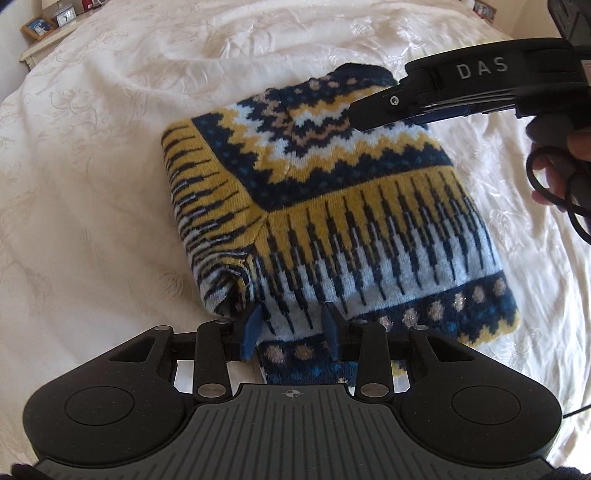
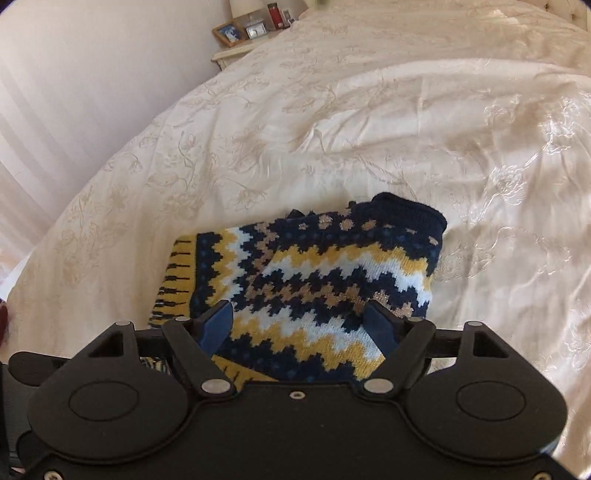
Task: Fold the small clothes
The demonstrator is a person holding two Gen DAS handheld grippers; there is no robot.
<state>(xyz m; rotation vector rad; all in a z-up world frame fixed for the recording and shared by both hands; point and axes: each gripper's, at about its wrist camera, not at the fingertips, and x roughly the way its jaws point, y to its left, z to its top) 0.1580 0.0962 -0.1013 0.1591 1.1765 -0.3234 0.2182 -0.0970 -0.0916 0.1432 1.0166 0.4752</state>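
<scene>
Sweater [image 1: 332, 206] folded on bed [image 1: 110, 147], near hem toward left gripper [image 1: 291, 328]. Thick knit, soft, light, likely grippy, not fragile; best taken at hem or a folded edge. Left gripper parted, straddling hem, not clamped. Right gripper [image 2: 301, 325] spread wide over collar end, gripping nothing. No containers in view.

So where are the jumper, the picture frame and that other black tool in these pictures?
jumper [image 1: 332, 206], left wrist view, on its yellow and navy middle band.
picture frame [image 2: 229, 33], right wrist view, on its glass front.
right gripper [image 1: 360, 117], left wrist view, at its fingertips.
</scene>
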